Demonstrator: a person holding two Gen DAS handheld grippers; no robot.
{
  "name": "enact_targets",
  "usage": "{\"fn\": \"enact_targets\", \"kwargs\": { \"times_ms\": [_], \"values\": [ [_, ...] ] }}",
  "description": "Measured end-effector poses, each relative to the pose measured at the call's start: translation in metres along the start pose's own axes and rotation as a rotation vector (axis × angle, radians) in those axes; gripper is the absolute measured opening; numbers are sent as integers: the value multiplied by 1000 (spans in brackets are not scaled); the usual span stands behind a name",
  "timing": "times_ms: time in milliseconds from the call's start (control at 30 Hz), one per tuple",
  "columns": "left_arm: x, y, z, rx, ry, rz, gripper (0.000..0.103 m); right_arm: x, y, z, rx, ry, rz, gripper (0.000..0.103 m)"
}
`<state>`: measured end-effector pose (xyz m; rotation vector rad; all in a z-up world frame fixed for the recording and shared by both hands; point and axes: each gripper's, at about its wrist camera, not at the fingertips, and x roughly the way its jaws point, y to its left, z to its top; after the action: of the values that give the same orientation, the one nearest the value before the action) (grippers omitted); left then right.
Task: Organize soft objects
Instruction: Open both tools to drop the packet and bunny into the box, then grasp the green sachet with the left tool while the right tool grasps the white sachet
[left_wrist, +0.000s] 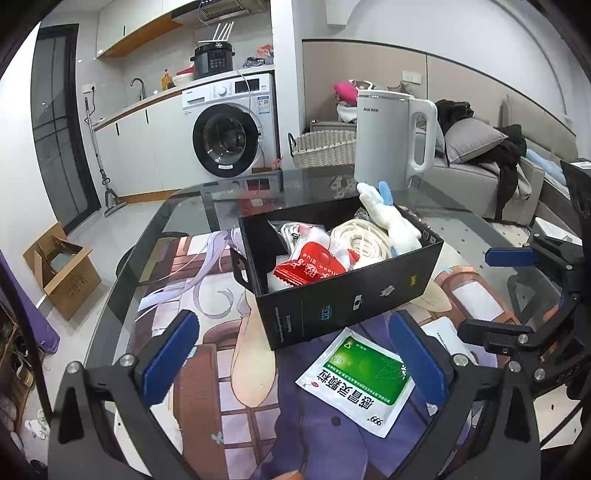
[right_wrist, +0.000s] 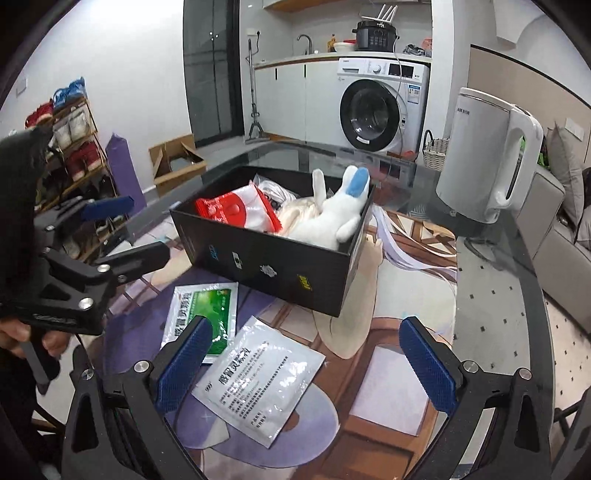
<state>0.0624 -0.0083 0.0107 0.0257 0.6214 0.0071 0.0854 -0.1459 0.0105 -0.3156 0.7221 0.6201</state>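
Observation:
A black box (left_wrist: 354, 299) (right_wrist: 273, 258) stands on the printed mat. It holds a white plush with blue ears (left_wrist: 395, 221) (right_wrist: 332, 218), a red-and-white packet (left_wrist: 314, 266) (right_wrist: 236, 210) and a coil of white cord (left_wrist: 362, 240). A green-and-white sachet (left_wrist: 360, 380) (right_wrist: 201, 314) lies on the mat in front of the box, between my left fingers. A silver-white sachet (right_wrist: 258, 380) lies beside it, by my right gripper's left finger. My left gripper (left_wrist: 295, 358) is open and empty. My right gripper (right_wrist: 306, 365) is open and empty, and also shows at the right of the left wrist view (left_wrist: 517, 295).
A white kettle (left_wrist: 395, 136) (right_wrist: 487, 158) stands on the glass table (left_wrist: 199, 210) behind the box. A washing machine (left_wrist: 232, 125), a wicker basket (left_wrist: 321, 147), a sofa (left_wrist: 509, 173), a cardboard box (left_wrist: 61, 269) and a shoe rack (right_wrist: 74, 155) surround the table.

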Motion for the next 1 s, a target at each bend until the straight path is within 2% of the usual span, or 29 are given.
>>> {"fn": "enact_targets", "kwargs": {
  "times_ms": [233,400,600,767,900,1000],
  "values": [
    [6,4,-5,-14,29,-18,103,6,2,-5,-35,60,32,102],
    [11,2,-8,30,63,-37,103,17,8,-12,-62,112,69,102],
    [10,3,-9,31,55,-34,103,34,19,-20,-47,175,113,102],
    [12,6,-9,22,61,-22,103,48,23,-22,6,215,83,102],
    [13,5,-10,29,71,-25,103,52,29,-26,-35,241,27,102],
    [13,3,-10,37,75,-30,103,50,23,-28,-51,251,38,102]
  ]
}}
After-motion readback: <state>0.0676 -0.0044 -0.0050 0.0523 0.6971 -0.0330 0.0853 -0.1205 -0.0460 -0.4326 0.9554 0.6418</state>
